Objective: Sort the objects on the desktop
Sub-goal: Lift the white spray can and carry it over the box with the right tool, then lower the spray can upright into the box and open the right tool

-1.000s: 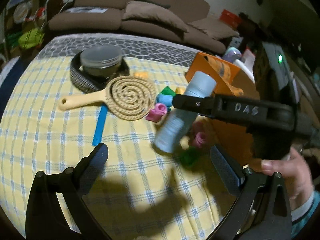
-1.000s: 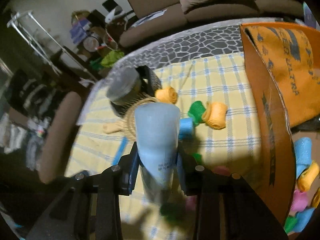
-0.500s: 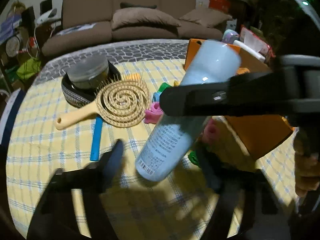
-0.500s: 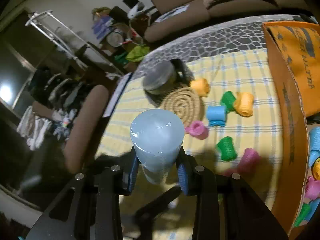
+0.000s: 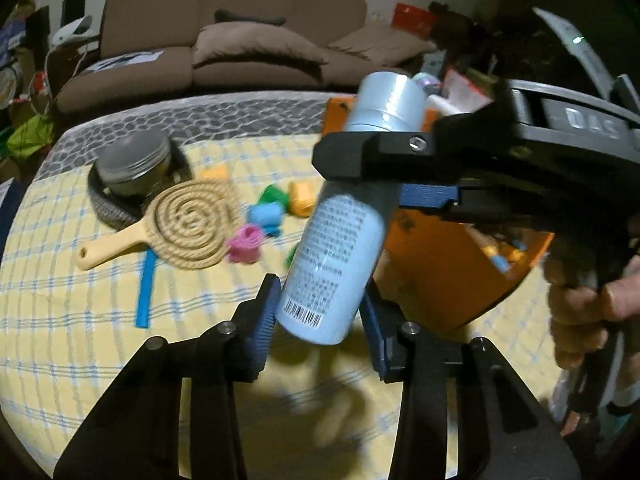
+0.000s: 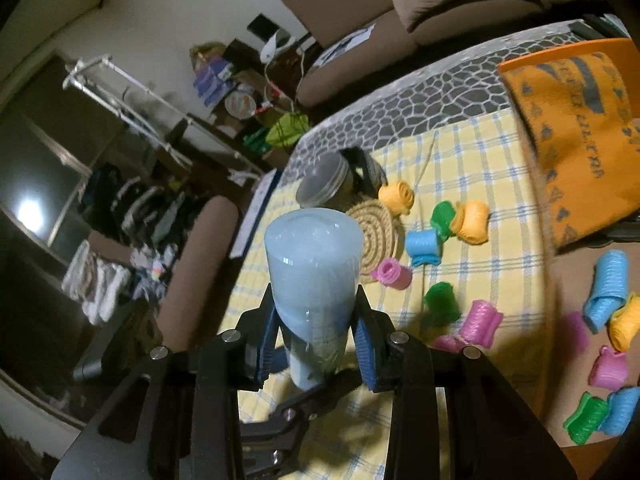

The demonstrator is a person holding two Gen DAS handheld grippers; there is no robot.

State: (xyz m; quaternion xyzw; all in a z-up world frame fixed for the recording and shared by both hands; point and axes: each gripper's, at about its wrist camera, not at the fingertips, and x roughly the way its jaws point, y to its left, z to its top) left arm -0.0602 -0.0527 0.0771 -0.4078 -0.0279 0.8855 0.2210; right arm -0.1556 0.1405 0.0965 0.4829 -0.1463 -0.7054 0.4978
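The pale blue bottle is held tilted above the desk, clear of the checked cloth. The right gripper is clenched on the bottle's upper body, below the cap. The left gripper has just been closing; its jaws now bracket the bottle's base and appear to press it. This two-point hold suggests a handover between hands. The orange box stands just beside.
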